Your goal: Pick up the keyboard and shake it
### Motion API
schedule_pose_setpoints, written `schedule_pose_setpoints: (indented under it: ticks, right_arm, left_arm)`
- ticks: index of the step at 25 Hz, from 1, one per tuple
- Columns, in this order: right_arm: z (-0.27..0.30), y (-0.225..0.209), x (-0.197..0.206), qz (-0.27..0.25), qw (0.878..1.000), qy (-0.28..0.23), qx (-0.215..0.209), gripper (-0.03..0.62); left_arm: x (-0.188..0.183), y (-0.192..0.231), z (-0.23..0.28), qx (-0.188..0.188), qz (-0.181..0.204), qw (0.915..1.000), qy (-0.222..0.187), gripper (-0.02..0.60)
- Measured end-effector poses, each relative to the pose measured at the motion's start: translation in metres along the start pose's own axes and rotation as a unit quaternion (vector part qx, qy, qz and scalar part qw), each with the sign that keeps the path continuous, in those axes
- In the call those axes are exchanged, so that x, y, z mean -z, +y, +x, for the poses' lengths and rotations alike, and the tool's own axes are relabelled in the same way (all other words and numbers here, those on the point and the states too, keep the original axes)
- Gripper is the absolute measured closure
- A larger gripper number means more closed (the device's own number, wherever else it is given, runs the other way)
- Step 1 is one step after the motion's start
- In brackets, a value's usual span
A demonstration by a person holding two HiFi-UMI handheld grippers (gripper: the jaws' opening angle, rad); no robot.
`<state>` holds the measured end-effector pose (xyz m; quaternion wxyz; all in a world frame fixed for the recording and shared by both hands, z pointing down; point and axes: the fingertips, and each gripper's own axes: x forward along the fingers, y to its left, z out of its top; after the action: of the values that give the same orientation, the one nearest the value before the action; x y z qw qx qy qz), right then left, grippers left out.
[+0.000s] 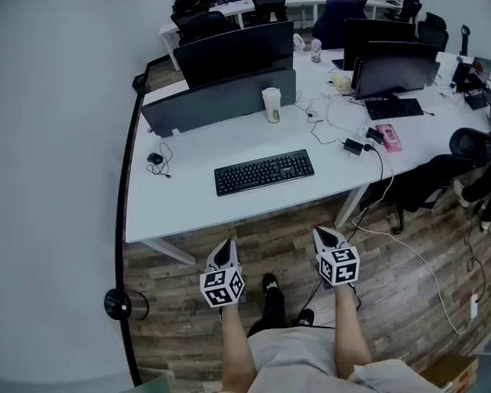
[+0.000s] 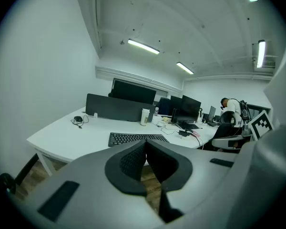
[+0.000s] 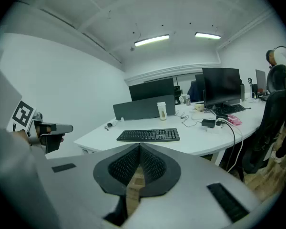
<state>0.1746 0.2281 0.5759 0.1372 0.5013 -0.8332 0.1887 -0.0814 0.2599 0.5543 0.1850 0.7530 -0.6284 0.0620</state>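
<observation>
Head view: a white bench (image 1: 188, 199) stands over wood floor (image 1: 401, 301). The keyboard (image 1: 263, 172) lies flat near the front edge, with open bench on either side. The left gripper (image 1: 227, 246) and right gripper (image 1: 322, 234) hang short of that edge.

Left gripper view: jaws together, empty, covering the keyboard's near edge.

Right gripper view: jaws together, empty, keyboard wholly seen.

The left hand-held gripper (image 2: 145, 141) has its two jaws pressed together, with nothing between them. Just past the tips, a black keyboard (image 2: 133, 139) lies flat on the white desk (image 2: 66, 137). Behind the keyboard stands a white cup (image 2: 145, 116), next to a long dark panel (image 2: 112, 108). To the left of the keyboard lies a small black thing (image 2: 77, 119) with a cord. Far to the right of the keyboard, a person (image 2: 229, 111) is near some dark screens (image 2: 190, 108).
</observation>
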Motion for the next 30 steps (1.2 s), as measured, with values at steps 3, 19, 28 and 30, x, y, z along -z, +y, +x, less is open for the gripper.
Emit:
schedule_pose_setpoints:
  ticks: [3, 19, 28, 30]
  right_arm:
    - [0.015, -0.004, -0.007, -0.001, 1.0, 0.002, -0.001, 0.557]
    - [0.111, -0.031, -0.048, 0.031, 0.999, 0.006, -0.004, 0.556]
    - [0.166, -0.068, -0.057, 0.054, 0.998, 0.02, 0.017, 0.556]
    - [0.168, -0.086, -0.056, 0.056, 0.997, 0.025, 0.035, 0.556]
  left_arm:
    - [-0.006, 0.002, 0.015, 0.005, 0.001, 1.0, 0.003, 0.566]
    - [-0.052, 0.061, 0.129, 0.017, -0.008, 0.9998, 0.006, 0.566]
    - [-0.07, 0.111, 0.194, 0.023, -0.008, 0.9996, 0.016, 0.566]
    - [-0.068, 0.118, 0.209, 0.034, -0.01, 0.9992, 0.021, 0.566]
